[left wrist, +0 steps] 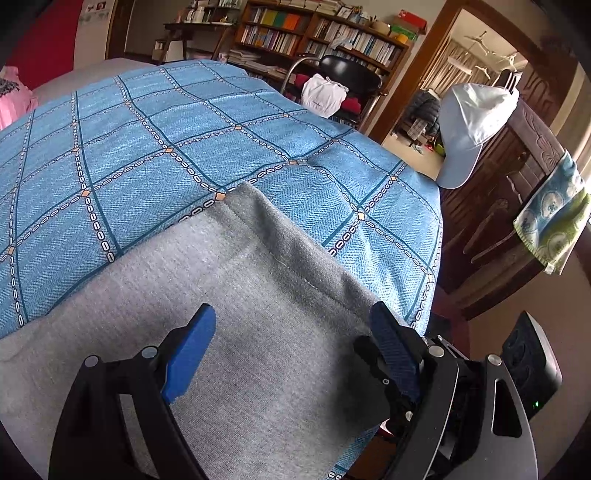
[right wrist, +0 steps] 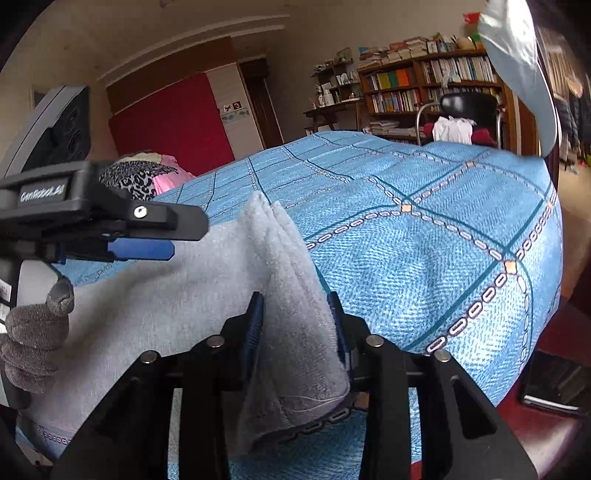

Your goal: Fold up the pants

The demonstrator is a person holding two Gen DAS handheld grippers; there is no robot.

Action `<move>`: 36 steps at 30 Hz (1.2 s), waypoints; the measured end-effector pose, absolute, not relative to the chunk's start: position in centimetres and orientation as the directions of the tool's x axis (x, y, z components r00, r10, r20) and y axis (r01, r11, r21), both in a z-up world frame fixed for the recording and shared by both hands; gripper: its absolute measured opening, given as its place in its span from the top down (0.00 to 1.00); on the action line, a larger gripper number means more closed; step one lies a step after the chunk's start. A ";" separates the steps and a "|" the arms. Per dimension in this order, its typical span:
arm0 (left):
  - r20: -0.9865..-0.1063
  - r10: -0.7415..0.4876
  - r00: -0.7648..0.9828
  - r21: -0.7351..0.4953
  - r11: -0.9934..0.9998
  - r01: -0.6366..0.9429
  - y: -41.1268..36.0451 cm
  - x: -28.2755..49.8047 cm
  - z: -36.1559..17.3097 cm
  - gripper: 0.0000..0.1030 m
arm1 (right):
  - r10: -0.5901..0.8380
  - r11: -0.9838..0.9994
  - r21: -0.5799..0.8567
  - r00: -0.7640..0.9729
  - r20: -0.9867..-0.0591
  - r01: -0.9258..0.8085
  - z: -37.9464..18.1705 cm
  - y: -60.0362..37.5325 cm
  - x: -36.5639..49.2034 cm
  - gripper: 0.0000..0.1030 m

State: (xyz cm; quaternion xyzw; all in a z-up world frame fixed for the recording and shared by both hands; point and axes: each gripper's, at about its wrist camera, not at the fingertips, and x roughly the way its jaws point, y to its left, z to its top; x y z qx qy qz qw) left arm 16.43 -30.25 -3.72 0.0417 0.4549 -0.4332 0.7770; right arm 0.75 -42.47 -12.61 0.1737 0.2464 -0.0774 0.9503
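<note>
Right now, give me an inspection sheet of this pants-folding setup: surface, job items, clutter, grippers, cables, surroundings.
Surface: bed under a blue checked cover, mostly bare.
Job's things: grey pants lying flat at the near corner; a bunched fold of them rises between the right jaws.
Clutter: pink and leopard-print cloth at the far end of the bed.
Grippers: left gripper open above the pants, nothing held; right gripper straddles the fold, grip cannot be judged.
Cables: nothing seen.
Surroundings: bookshelf, black chair with white cloth, white cap and patterned towel on wooden furniture, open doorway.
</note>
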 end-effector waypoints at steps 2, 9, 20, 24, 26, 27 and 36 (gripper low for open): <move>-0.744 -0.634 0.211 -0.329 0.623 0.710 -30.3 16.5 -3.8 0.18 | -0.029 0.901 0.365 0.870 -0.492 0.236 -13.4 -44.0 0.7 0.50; -0.748 -0.630 0.209 -0.330 0.627 0.705 -30.4 16.7 -4.2 0.18 | 0.087 0.864 0.480 0.892 -0.443 0.154 -14.3 -45.2 0.5 0.55; -0.721 -0.672 0.169 -0.373 0.582 0.723 -29.8 15.8 -2.5 0.13 | -0.097 0.986 0.086 0.915 -0.392 0.141 -10.7 -36.5 -0.5 0.74; -0.709 -0.688 0.155 -0.389 0.564 0.728 -29.1 15.1 -1.8 0.09 | -0.146 0.989 -0.050 0.917 -0.373 0.137 -10.5 -33.2 -0.3 0.74; -0.724 -0.669 0.170 -0.367 0.582 0.726 -29.1 15.0 -1.8 0.09 | -0.142 0.990 -0.072 0.917 -0.372 0.124 -10.6 -32.2 0.0 0.74; -0.733 -0.658 0.174 -0.360 0.591 0.722 -29.1 15.1 -1.9 0.09 | -0.142 0.989 -0.085 0.918 -0.369 0.119 -10.6 -31.6 -0.1 0.74; -0.782 -0.608 0.138 -0.372 0.633 0.679 -28.2 16.0 -3.8 0.23 | -0.136 0.975 -0.214 0.926 -0.351 0.062 -11.0 -27.5 0.2 0.74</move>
